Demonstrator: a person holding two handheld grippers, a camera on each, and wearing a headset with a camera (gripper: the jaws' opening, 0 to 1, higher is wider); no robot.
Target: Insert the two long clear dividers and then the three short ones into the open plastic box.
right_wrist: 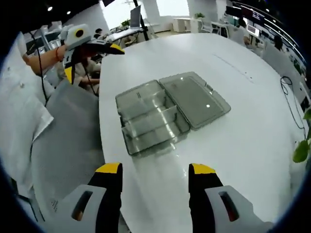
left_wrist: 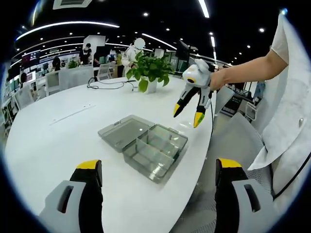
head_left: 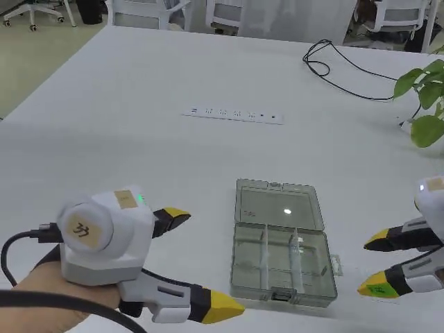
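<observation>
The open grey-clear plastic box lies near the table's front edge, its lid folded back flat. Two long clear dividers stand lengthwise inside the box. My left gripper hovers open to the left of the box, nothing between its yellow-tipped fingers. To the right of the box my right gripper is open and also holds nothing. In the left gripper view the box lies ahead of my left gripper, with the right gripper beyond it. In the right gripper view my right gripper faces the box, the left gripper across it.
A white power strip is set into the white table farther back. A black cable loops at the back right, beside a green plant. Office chairs stand beyond the far edge.
</observation>
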